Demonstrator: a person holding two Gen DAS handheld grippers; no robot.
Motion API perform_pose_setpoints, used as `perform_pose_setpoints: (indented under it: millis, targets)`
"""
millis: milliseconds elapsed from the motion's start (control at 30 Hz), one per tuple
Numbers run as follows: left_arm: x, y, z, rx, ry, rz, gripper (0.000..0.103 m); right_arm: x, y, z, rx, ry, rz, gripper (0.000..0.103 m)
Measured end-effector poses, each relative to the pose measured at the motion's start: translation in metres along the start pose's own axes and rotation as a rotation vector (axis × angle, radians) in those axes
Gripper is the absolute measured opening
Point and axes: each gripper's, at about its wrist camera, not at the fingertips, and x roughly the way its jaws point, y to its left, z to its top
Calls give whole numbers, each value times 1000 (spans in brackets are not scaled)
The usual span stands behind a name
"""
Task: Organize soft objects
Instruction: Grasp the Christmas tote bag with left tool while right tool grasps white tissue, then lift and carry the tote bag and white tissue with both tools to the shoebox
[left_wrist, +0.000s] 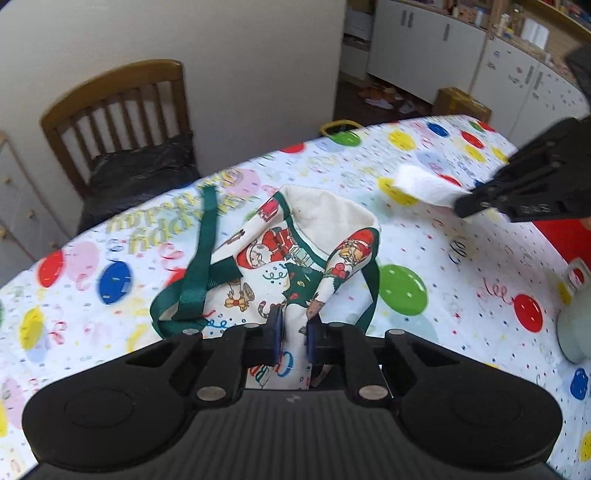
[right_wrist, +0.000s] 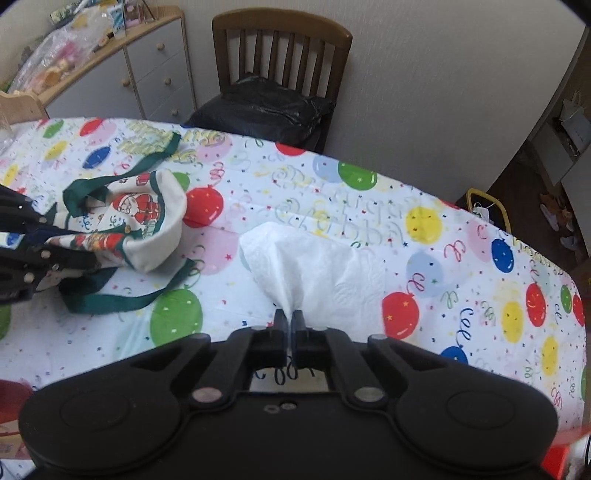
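A Christmas-print cloth bag (left_wrist: 295, 254) with green straps lies on the balloon-print tablecloth (left_wrist: 461, 295), its mouth held open. My left gripper (left_wrist: 294, 332) is shut on the bag's near rim. The bag also shows in the right wrist view (right_wrist: 147, 225), with the left gripper (right_wrist: 88, 258) at its edge. My right gripper (right_wrist: 290, 321) is shut on a white paper towel (right_wrist: 314, 266) and holds it above the table, right of the bag. In the left wrist view the right gripper (left_wrist: 465, 206) and the towel (left_wrist: 424, 186) are at the upper right.
A wooden chair (right_wrist: 280, 62) with a black plastic bag (right_wrist: 266, 107) on its seat stands behind the table. A pale green object (left_wrist: 576, 325) sits at the table's right edge. Cabinets (left_wrist: 443, 55) line the far wall. A drawer unit (right_wrist: 147, 74) stands at left.
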Motion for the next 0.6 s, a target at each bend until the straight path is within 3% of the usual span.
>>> perform_pose_setpoints:
  millis: [600]
  targets:
    - [-98,-8,17,-62,-114,121,10,-109,-5,-22,32,-154,34,1]
